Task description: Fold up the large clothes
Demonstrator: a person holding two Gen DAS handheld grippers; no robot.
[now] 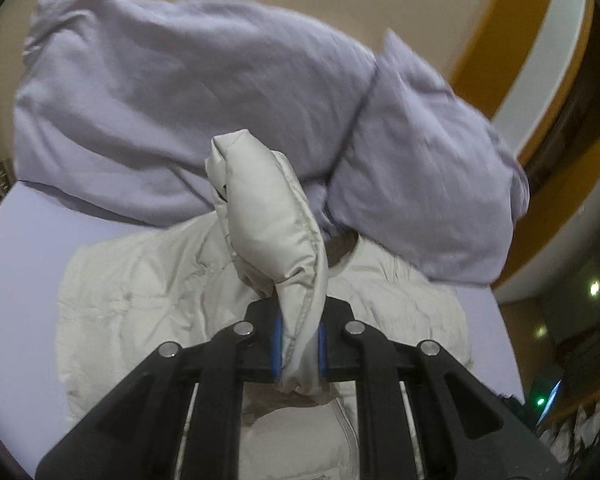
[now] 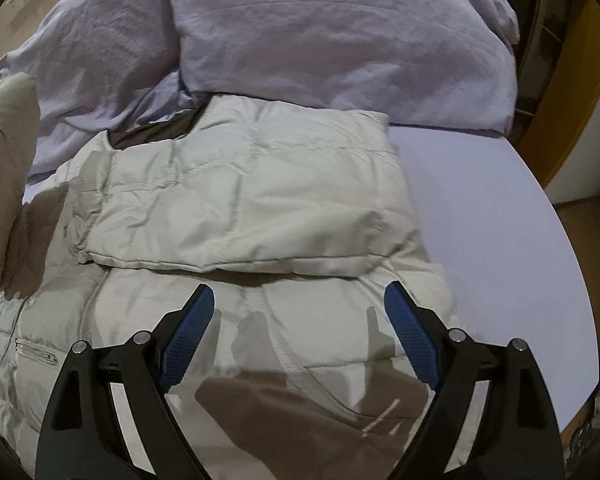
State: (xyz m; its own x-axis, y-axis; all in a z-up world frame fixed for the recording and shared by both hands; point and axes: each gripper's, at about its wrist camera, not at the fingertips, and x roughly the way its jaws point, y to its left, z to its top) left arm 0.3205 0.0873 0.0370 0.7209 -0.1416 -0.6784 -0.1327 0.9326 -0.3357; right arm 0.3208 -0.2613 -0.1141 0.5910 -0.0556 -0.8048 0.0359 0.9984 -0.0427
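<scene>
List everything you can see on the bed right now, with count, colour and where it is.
Puffer jacket: one, off-white, spread on the bed, one sleeve folded across its chest.
Other sleeve: one, off-white, lifted above the jacket.
Pillows: two, lilac, at the head of the bed behind the jacket.
Bed sheet: one, lilac, under everything.
Left gripper: one, black with blue pads, shut on the lifted sleeve.
Right gripper: one, black with blue pads, open above the jacket.

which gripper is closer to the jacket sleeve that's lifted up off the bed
Left. The left gripper is shut on the raised sleeve. The right gripper hangs open above the jacket's body, with that sleeve off to its left.
</scene>
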